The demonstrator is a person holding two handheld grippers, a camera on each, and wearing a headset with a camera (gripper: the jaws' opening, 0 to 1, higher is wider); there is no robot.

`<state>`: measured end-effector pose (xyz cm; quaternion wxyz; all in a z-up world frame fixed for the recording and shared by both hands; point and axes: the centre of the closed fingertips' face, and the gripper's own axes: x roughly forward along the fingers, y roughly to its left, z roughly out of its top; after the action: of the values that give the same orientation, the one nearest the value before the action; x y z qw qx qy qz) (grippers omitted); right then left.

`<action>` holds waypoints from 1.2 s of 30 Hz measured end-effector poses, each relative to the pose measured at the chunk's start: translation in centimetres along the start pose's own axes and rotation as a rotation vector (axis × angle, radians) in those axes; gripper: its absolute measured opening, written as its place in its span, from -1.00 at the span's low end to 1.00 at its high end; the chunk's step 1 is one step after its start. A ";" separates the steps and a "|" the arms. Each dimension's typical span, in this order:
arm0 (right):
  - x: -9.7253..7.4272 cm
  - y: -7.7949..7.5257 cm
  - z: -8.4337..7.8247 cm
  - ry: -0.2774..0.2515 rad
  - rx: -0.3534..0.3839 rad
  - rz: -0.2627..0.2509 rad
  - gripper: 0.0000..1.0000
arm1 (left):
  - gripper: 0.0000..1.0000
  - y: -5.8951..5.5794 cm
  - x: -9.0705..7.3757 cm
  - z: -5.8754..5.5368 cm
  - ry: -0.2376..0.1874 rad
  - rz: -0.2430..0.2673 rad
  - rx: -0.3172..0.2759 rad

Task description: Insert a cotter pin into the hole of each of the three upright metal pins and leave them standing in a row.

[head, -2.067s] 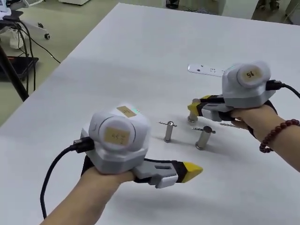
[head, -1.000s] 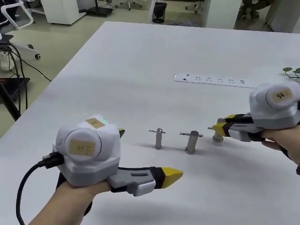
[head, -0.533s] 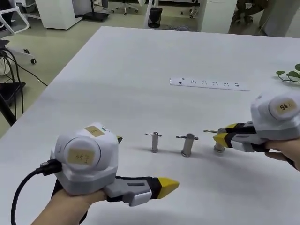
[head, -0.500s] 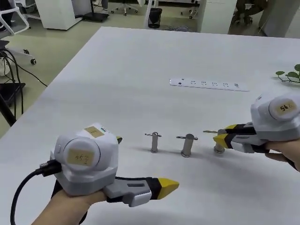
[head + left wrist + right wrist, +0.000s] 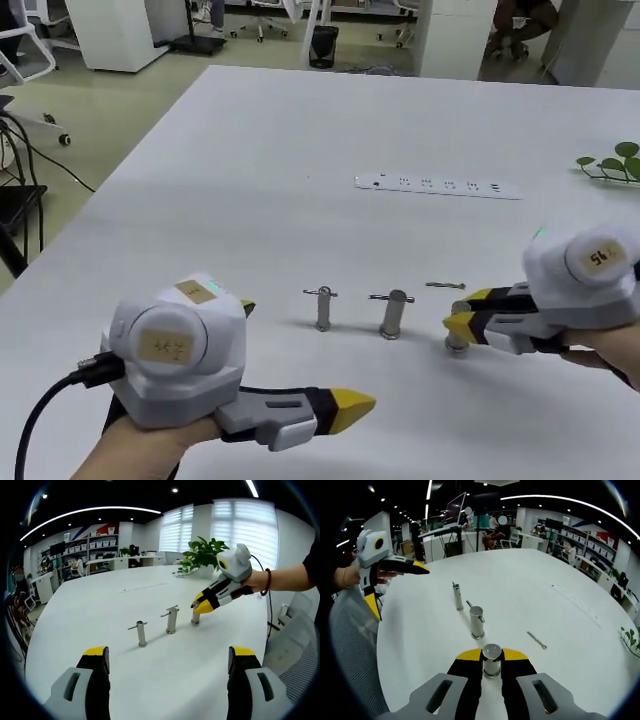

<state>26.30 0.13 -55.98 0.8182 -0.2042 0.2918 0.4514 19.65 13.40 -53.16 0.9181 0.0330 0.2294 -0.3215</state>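
My right tongs [image 5: 491, 659] are closed on the third metal pin [image 5: 456, 341], with a yellow tip pressed to each side of its barrel just under the flat top. That pin stands upright on the white worktop [image 5: 250, 170] at the right end of the row in the head view, and nothing goes through it yet. My left tongs [image 5: 168, 654] are spread wide and hold nothing, hovering near the other end of the row.

The loose cotter pin [image 5: 536, 640] lies flat on the worktop just beyond the gripped pin. The middle pin [image 5: 392, 313] and the left pin [image 5: 323, 308] each stand with a cotter pin crosswise near the top.

I judge the metal pin to be stiff, smooth and narrow-footed, so it could tip easily. It is best steadied on the barrel with its hole left clear. The cotter pin looks thin, light and hard to pinch off a flat surface. I would take it by one end so the other end leads in.
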 end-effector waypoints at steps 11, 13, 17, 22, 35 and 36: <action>0.6 2.8 0.5 -0.008 -0.032 0.061 -0.84 | 0.97 -0.2 0.1 -0.1 0.006 -0.003 0.016; 0.9 3.2 0.5 -0.009 -0.045 0.077 -0.84 | 0.97 -0.3 0.2 -0.1 0.006 -0.003 0.018; 1.3 4.1 0.7 -0.014 -0.065 0.103 -0.84 | 0.97 -0.2 0.1 -0.2 0.009 0.000 0.020; 1.9 4.9 1.0 -0.023 -0.071 0.131 -0.84 | 0.97 -0.3 0.2 -0.3 0.016 -0.001 0.023; 3.0 6.6 1.8 -0.049 -0.087 0.175 -0.84 | 0.96 -0.3 0.2 -0.3 0.017 0.000 0.025; 3.0 6.7 1.9 -0.050 -0.089 0.177 -0.84 | 0.96 -0.3 0.2 -0.3 0.018 -0.001 0.027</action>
<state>22.37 6.56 -57.05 0.7723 -0.2022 0.2678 0.5395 19.48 13.12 -53.51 0.9154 0.0480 0.2332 -0.3245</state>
